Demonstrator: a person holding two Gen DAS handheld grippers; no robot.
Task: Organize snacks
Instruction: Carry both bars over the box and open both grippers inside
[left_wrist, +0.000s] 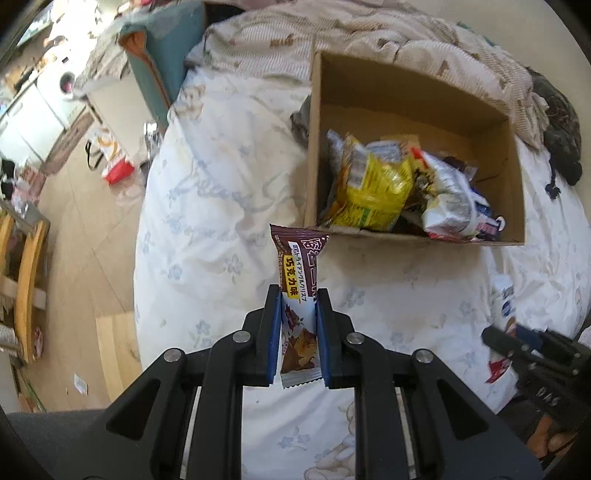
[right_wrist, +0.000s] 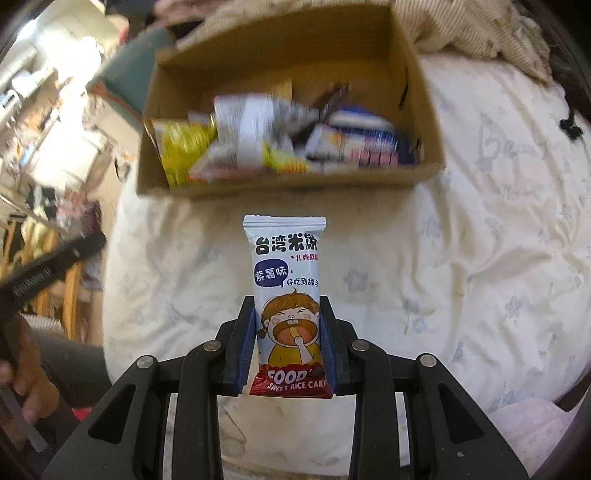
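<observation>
Two snack packets clamped upright (one per hand-held gripper), chocolate bar (left_wrist: 295, 295), rice cake (right_wrist: 288, 306)

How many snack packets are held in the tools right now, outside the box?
2. A brown chocolate packet in the left tool, and a white rice cake packet in the right tool. Others sit piled in the cardboard box.

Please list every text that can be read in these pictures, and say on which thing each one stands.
"台湾米饼", "紫薯味", "FOOD", "SWEET RICE CAKE": white rice cake packet in the right hand-held gripper.
"巧克力味": brown chocolate packet in the left hand-held gripper.
Snack bags in the cardboard box: too blurred to read.
</observation>
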